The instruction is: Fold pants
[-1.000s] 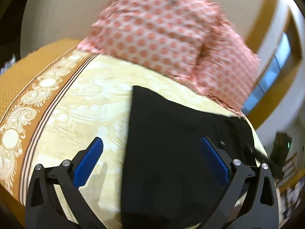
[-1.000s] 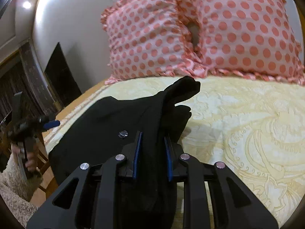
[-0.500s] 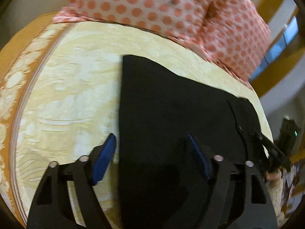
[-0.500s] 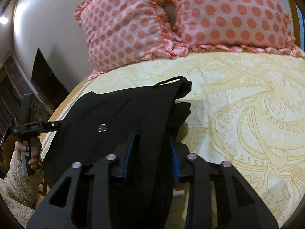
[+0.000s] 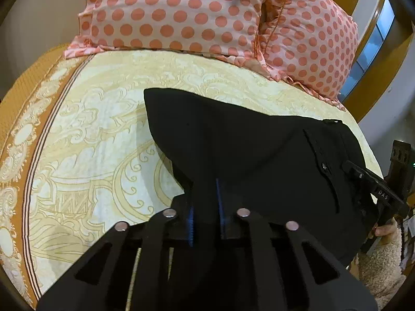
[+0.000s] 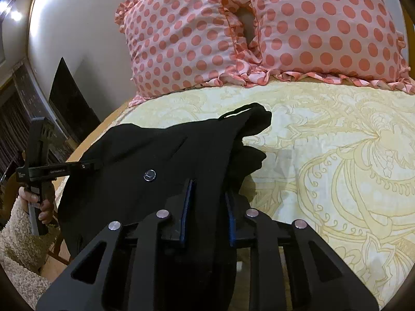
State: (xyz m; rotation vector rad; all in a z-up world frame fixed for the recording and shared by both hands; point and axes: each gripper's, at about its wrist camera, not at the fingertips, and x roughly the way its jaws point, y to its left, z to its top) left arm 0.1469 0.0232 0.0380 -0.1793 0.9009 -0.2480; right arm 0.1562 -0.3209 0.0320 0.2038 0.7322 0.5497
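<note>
The left gripper (image 5: 205,204) is closed on a fold of the black pants (image 5: 246,150); the right gripper (image 6: 208,199) pinches their waist edge. The pants lie on the yellow bedspread (image 5: 98,134), pillows (image 6: 259,31) at 12 o'clock.

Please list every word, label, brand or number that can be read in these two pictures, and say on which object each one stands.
"DAS": white letters on the right gripper's finger, seen from the left wrist camera.
White lettering on the left gripper's finger, seen from the right wrist camera: too small and blurred to read.
Embossed mark on the metal button of the black pants: unreadable.
Pillows and bedspread: patterns only, no text.
</note>
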